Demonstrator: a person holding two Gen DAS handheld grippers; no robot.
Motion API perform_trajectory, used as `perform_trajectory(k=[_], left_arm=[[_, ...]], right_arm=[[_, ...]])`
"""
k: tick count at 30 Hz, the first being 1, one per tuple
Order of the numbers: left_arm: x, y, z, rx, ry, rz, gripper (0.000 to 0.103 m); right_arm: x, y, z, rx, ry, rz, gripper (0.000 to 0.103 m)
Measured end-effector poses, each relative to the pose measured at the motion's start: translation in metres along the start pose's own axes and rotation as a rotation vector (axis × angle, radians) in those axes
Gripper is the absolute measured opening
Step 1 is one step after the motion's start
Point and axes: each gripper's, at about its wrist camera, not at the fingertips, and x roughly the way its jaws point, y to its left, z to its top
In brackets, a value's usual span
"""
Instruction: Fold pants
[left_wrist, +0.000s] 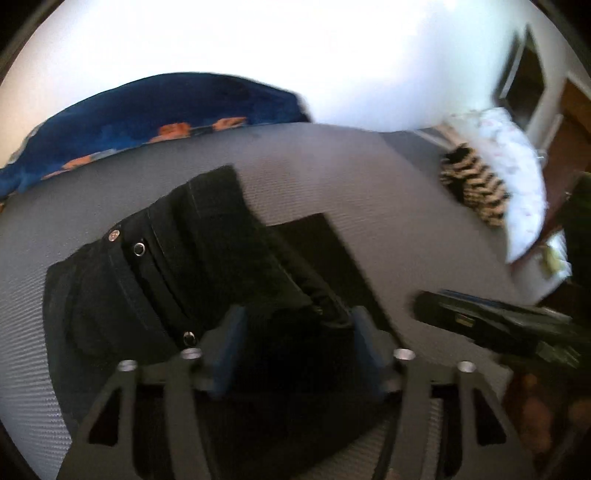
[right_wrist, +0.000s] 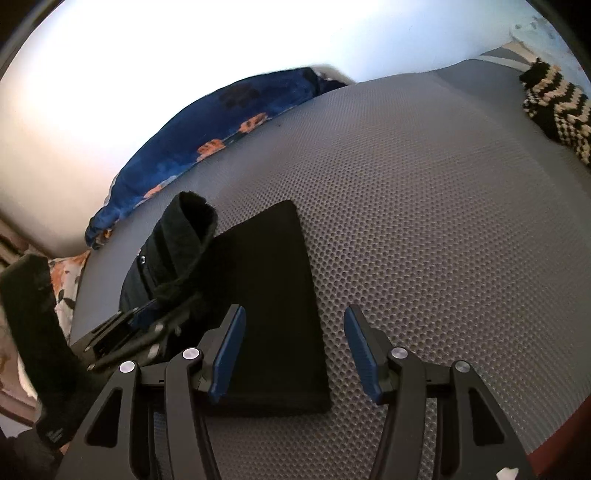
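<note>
Black pants (left_wrist: 177, 266) lie on a grey mesh mattress (left_wrist: 332, 173), waistband with metal snaps toward the left, a flat folded leg (right_wrist: 273, 295) to the right. My left gripper (left_wrist: 295, 332) is open, fingers wide apart over the pants' bunched fabric; it also shows in the right wrist view (right_wrist: 147, 317) at the waistband, where a raised fold (right_wrist: 184, 236) stands up. My right gripper (right_wrist: 293, 332) is open and empty, low above the right edge of the flat leg; it appears in the left wrist view (left_wrist: 480, 317) at the right.
A blue blanket with orange patches (left_wrist: 147, 122) lies along the far edge by the white wall. A black-and-cream knitted item (right_wrist: 557, 107) and a white pillow (left_wrist: 517, 177) lie at the far right. Bare mattress spreads right of the pants.
</note>
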Motion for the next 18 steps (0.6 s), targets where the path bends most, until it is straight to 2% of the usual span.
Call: perform_trajectory(k=[3, 5, 8, 10, 14, 18], left_arm=[[-0.031, 0.004, -0.008, 0.013, -0.042, -0.024, 0.071], [-0.050, 0.016, -0.018, -0.018, -0.074, -0.013, 0.074], [-0.075, 0.049, -0.034, -0.119, -0.100, 0.031, 0.076], [-0.084, 0.070, -0.042, -0.182, -0.107, 0.062, 0.076], [-0.092, 0.111, -0.054, -0.295, -0.099, 0.130, 0.076], [-0.087, 0.135, -0.060, -0.363, -0.079, 0.165, 0.076]], right_arm=[[0.008, -0.001, 0.008, 0.001, 0.045, 0.093, 0.054], [0.018, 0.000, 0.013, 0.001, 0.095, 0.183, 0.054], [0.043, 0.003, 0.021, 0.007, 0.192, 0.339, 0.054], [0.059, 0.006, 0.025, 0.012, 0.228, 0.400, 0.054], [0.085, 0.007, 0.038, 0.018, 0.266, 0.411, 0.054], [0.101, 0.010, 0.046, -0.015, 0.291, 0.403, 0.053]])
